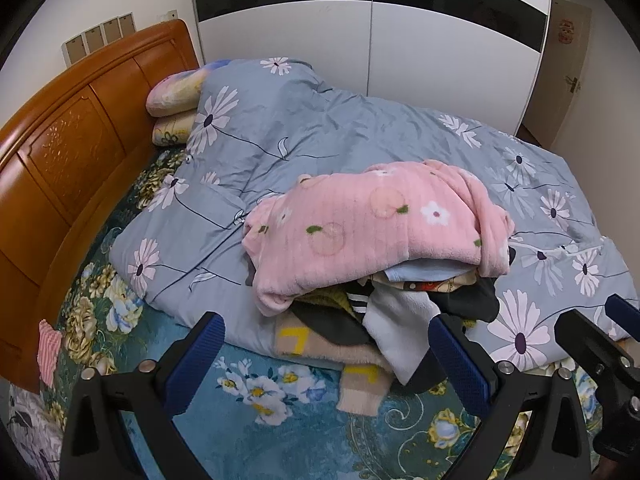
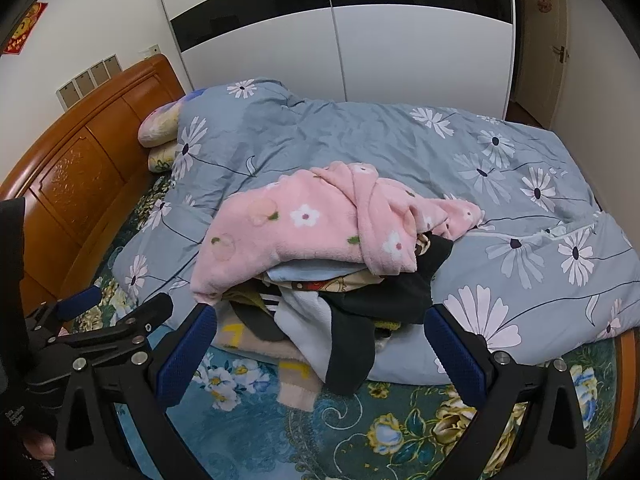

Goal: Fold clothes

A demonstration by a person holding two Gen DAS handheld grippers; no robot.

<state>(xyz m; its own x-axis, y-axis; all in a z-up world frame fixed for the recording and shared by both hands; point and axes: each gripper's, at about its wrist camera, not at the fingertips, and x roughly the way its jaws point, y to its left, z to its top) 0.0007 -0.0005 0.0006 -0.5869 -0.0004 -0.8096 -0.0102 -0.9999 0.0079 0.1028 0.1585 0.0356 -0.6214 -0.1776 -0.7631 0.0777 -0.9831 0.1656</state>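
Clothes heap [image 1: 372, 276] lies jumbled on bed's near edge, pink fleece garment [image 1: 368, 220] on top; left tool [image 1: 324, 364] and right tool [image 2: 320, 352] both spread apart, empty, hovering short; risk: tangled layers drag out together, sliding off quilt [image 1: 304, 132].

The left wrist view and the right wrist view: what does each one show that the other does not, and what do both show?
Only the left wrist view shows a pink striped cloth by the bed's edge. Only the right wrist view shows a red wall decoration and the pink garment's far trailing end. Both show the pile of clothes topped by the pink fleece garment, the grey flowered quilt, the wooden headboard, the wardrobe, and both hand-held grippers, left and right, open.
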